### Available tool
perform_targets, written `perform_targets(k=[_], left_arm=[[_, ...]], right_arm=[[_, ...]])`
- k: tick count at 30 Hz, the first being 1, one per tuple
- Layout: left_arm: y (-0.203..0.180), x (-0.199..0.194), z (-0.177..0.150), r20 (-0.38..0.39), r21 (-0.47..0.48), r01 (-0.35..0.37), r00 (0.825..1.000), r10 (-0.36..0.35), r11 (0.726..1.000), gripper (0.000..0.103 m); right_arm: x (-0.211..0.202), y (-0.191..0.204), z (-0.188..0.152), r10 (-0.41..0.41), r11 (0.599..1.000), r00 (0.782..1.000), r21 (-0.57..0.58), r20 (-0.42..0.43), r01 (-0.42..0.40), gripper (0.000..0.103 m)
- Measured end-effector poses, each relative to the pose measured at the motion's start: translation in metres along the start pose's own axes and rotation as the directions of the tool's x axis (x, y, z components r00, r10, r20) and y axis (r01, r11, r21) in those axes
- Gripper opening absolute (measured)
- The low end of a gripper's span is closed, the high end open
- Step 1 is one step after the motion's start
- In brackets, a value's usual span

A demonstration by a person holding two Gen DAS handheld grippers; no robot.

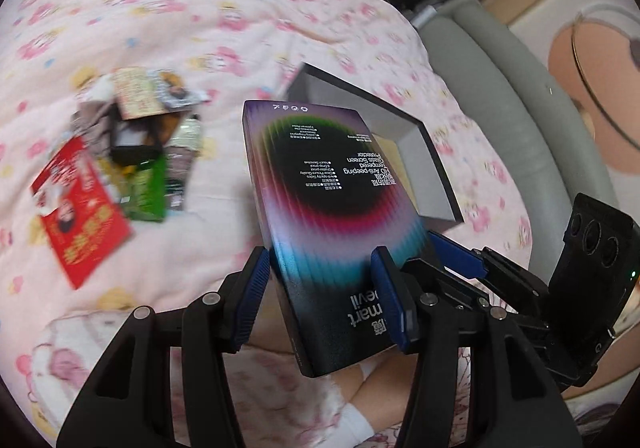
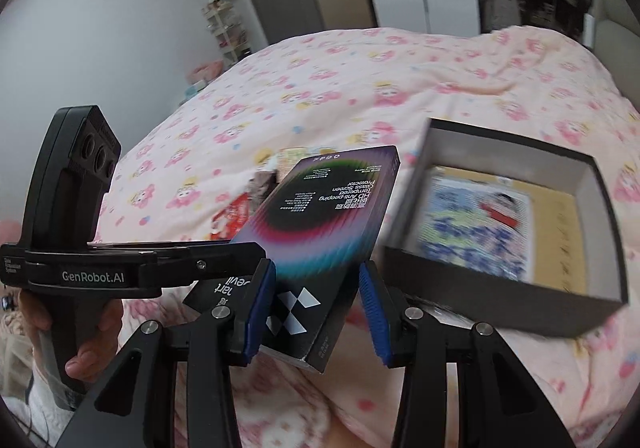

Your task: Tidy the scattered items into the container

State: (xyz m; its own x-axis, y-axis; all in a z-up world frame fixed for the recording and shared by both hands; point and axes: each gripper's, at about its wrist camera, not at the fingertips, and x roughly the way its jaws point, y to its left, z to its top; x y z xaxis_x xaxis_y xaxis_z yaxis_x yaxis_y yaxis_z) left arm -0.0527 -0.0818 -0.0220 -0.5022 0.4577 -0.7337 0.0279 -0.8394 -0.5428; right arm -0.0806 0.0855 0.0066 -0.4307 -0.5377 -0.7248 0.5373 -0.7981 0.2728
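You have the screen protector box (image 2: pixel 320 232) between both grippers, left gripper (image 1: pixel 332 292) pinching it, right gripper (image 2: pixel 316 308) spread around it, long axis toward 1 o'clock where the open container (image 2: pixel 500 288) lies nearer your right.

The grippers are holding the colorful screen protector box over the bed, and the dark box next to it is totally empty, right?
Not quite. The dark box is not empty: the right wrist view shows a blurry blue-and-white printed item lying flat inside. The rest holds: the colorful screen protector box is held up over the pink flowered bed.
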Motion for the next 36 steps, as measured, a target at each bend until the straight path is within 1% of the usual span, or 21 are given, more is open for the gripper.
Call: perform_targets(k=[4,9,13,16,20,23,26,31,36], left_arm=[[-0.033,0.024,0.008,-0.037,0.049,0.012,0.999,-0.011,0.999,0.053],[-0.067,0.067,0.035,-0.080,0.104,0.009,0.997,-0.001,0.994,0.053],[-0.088,0.110,0.065,-0.107,0.141,-0.011,0.994,0.027,0.990,0.053],[-0.093,0.147,0.085,-0.147,0.131,-0.021,0.988,0.041,0.991,0.053],[-0.093,0.190,0.096,-0.205,0.119,-0.031,0.977,0.055,0.992,0.053],[-0.091,0.213,0.094,-0.239,0.124,-0.050,0.968,0.079,0.991,0.053],[-0.090,0.227,0.092,-0.260,0.127,-0.059,0.961,0.091,0.990,0.053],[-0.090,0.235,0.089,-0.269,0.158,-0.088,0.955,0.128,0.983,0.053],[-0.081,0.241,0.086,-0.300,0.146,-0.075,0.947,0.117,0.986,0.052]], right_arm=[[-0.017,-0.033,-0.004,-0.022,0.998,0.999,0.051,0.024,0.021,0.039],[-0.023,-0.078,0.006,-0.050,0.996,0.999,0.069,0.021,0.048,0.039],[-0.011,-0.124,0.026,-0.046,0.996,0.999,0.082,-0.016,0.047,0.039],[0.008,-0.162,0.038,-0.027,0.992,0.998,0.119,-0.060,0.034,0.039],[0.031,-0.198,0.035,-0.014,0.982,0.994,0.184,-0.104,0.033,0.039],[0.042,-0.210,0.028,-0.015,0.979,0.990,0.200,-0.140,0.043,0.039],[0.053,-0.218,0.025,-0.021,0.975,0.983,0.213,-0.182,0.060,0.039],[0.066,-0.220,0.019,-0.033,0.975,0.972,0.207,-0.233,0.083,0.040],[0.078,-0.225,0.012,-0.025,0.967,0.957,0.236,-0.289,0.097,0.040]])
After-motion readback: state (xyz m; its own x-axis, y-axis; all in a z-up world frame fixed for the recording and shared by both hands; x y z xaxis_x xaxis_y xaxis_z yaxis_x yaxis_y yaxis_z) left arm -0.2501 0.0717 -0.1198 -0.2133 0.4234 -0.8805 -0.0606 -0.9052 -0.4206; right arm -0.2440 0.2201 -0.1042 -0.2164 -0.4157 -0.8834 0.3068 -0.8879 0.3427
